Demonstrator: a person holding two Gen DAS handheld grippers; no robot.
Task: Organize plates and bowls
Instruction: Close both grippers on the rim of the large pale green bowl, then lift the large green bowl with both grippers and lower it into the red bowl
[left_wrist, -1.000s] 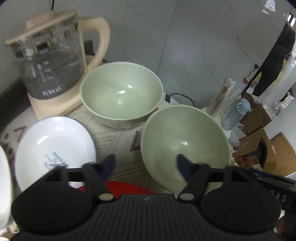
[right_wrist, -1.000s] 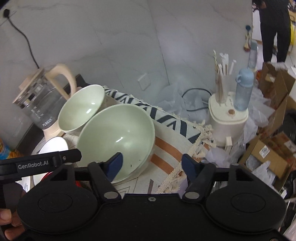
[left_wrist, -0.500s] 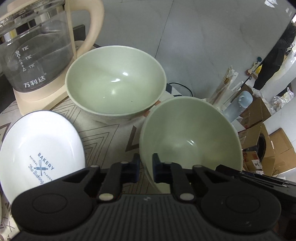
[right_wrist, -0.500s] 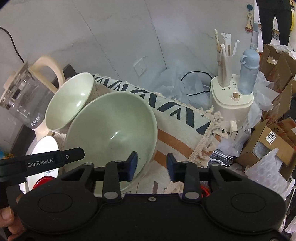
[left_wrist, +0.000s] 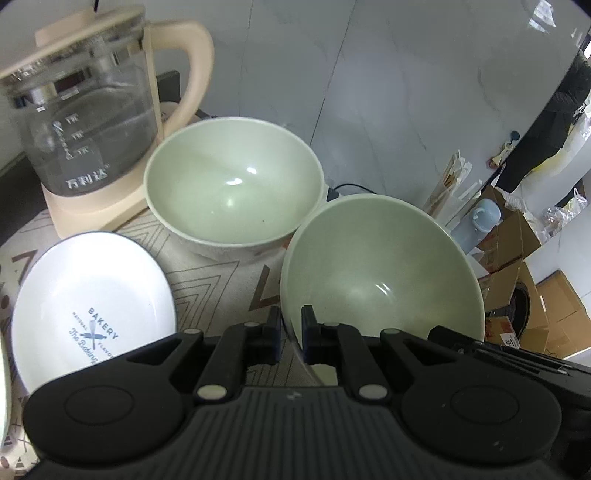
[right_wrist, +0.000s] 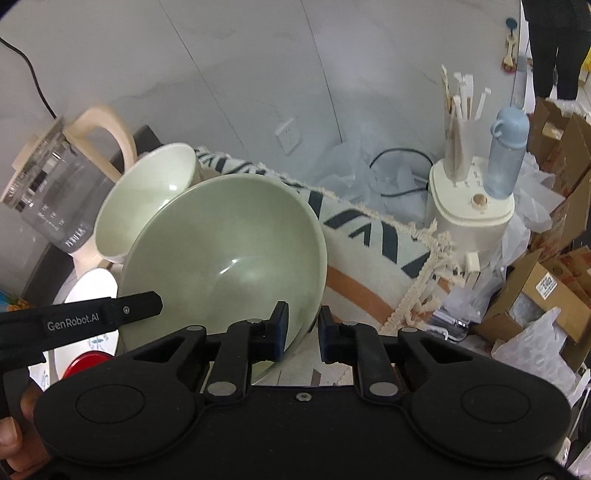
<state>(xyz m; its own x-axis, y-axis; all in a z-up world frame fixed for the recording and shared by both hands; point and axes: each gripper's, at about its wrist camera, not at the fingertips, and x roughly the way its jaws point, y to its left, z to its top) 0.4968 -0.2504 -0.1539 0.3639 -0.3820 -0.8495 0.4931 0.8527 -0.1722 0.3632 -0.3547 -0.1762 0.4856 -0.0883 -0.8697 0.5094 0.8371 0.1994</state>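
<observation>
Left tool (left_wrist: 289, 332) and right tool (right_wrist: 302, 332), whose jaws were just closing, both clamp the near bowl (left_wrist: 384, 269) rim, tilted beside the second bowl (left_wrist: 232, 192); its base is hidden.

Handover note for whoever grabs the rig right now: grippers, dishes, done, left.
Left gripper: shut on the near green bowl, fingers pinching its near-left rim.
Right gripper: jaws have just been closing on the same bowl's near-right rim; fingers sit either side of the wall, grip looks made.
Near green bowl is tilted, held by both grippers.
Second green bowl sits upright on the patterned cloth, beside the glass kettle.
White bakery plate lies left of the bowls; another dish at the far left is barely visible.
Done: two-gripper hold.
Left: probably nest the bowls, then stack the plates.
</observation>
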